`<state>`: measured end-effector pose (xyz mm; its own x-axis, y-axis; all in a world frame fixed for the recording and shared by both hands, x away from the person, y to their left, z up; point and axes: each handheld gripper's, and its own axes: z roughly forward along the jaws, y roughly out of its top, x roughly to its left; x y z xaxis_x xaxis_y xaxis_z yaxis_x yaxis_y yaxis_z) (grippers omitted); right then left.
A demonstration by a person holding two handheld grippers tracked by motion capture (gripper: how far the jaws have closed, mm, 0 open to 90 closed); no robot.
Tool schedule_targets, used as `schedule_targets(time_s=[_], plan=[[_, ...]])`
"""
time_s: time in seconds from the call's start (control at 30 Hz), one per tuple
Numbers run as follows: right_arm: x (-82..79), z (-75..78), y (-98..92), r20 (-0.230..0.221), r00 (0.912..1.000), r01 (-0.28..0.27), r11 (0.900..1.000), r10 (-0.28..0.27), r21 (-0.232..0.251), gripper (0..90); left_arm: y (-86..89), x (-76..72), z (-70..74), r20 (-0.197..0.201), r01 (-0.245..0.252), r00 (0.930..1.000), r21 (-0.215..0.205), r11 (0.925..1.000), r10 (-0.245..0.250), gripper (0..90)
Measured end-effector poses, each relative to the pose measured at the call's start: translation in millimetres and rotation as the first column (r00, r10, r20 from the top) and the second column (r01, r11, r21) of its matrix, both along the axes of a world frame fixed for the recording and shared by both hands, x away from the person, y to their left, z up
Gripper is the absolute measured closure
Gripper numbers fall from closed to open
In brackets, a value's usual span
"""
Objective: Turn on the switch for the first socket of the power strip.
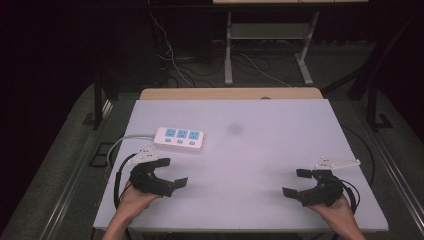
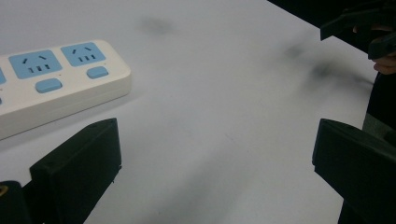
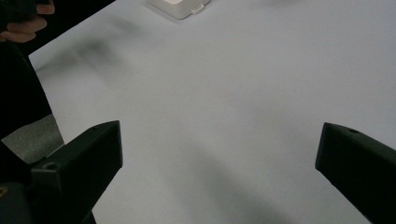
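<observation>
On matte white desk [image 1: 260, 150], left-rear | rounded cream plastic power strip [image 1: 179, 138], three blue sockets, flat, grey cord off left edge | left gripper [image 1: 171, 173] released, blocky black jaws wide, empty | right gripper [image 1: 297, 182] likewise, near-right corner

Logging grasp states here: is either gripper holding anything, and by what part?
Nothing is held. The left gripper and right gripper both stand open over the white table; the white three-socket power strip lies untouched.
</observation>
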<state>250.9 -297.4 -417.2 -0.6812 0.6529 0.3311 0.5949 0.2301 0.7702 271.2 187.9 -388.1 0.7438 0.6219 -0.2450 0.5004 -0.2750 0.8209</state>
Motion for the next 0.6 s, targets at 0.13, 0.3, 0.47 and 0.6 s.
schedule_targets(time_s=[0.13, 0.3, 0.47, 0.6], plan=[[0.0, -0.1, 0.1, -0.003, 1.0, 0.0, 1.0, 0.0, 0.0, 0.3, 4.0, 3.5, 4.3, 0.001, -0.008, 1.0, 0.004, 1.0, 0.008, 0.0], [0.0, -0.3, -0.1, -0.002, 1.0, -0.001, 1.0, 0.001, -0.001, 0.3, 8.1, 7.9, 8.7, 0.001, -0.012, 0.9999, 0.008, 0.9999, 0.012, 0.2], [0.0, -0.4, -0.2, -0.004, 1.0, 0.0, 1.0, 0.0, -0.002, 0.3, 11.5, 11.8, 13.3, -0.005, -0.014, 0.9999, 0.022, 0.9997, 0.014, 0.3], [0.1, -0.5, 0.0, -0.004, 1.0, -0.003, 1.0, 0.003, -0.003, 0.3, 15.1, 15.6, 19.5, -0.004, -0.012, 0.9999, 0.028, 0.9995, 0.012, 0.5]])
